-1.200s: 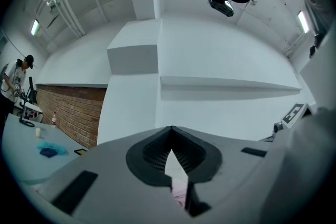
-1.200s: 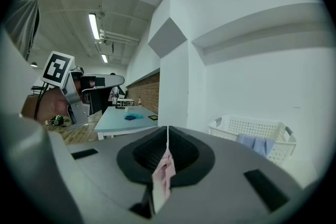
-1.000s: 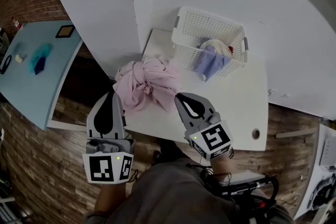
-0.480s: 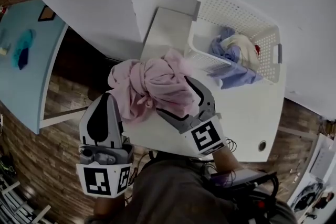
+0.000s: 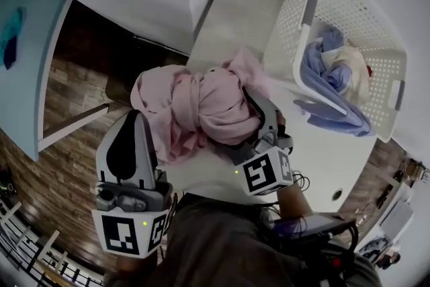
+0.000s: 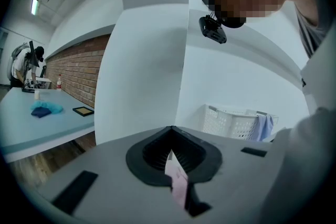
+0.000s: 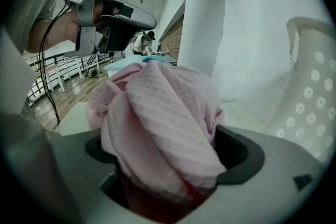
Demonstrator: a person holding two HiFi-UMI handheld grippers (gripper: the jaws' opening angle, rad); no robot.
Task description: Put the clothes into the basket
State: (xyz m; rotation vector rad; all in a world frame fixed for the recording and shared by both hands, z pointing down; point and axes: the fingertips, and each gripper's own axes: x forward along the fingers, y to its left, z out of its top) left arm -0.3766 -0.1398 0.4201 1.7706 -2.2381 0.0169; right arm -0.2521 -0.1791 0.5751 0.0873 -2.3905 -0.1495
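A crumpled pink garment (image 5: 201,104) lies bunched at the near edge of the white table (image 5: 242,17). My right gripper (image 5: 232,124) is open. Its jaws have just been opening, and the pink bundle (image 7: 163,128) fills the gap between them. My left gripper (image 5: 131,121) is at the garment's left side, shut on a strip of pink cloth (image 6: 177,183). The white perforated basket (image 5: 289,17) stands at the table's far right with blue and cream clothes (image 5: 329,70) inside and a blue piece hanging over its rim.
A white partition rises behind the table's left side. A light blue table (image 6: 42,123) with small objects stands further left, over a wooden floor. The basket (image 7: 310,92) is close on the right of my right gripper.
My right gripper went from shut in front of the garment to wide open around the bundle. Both grippers moved forward, and the basket now looks closer.
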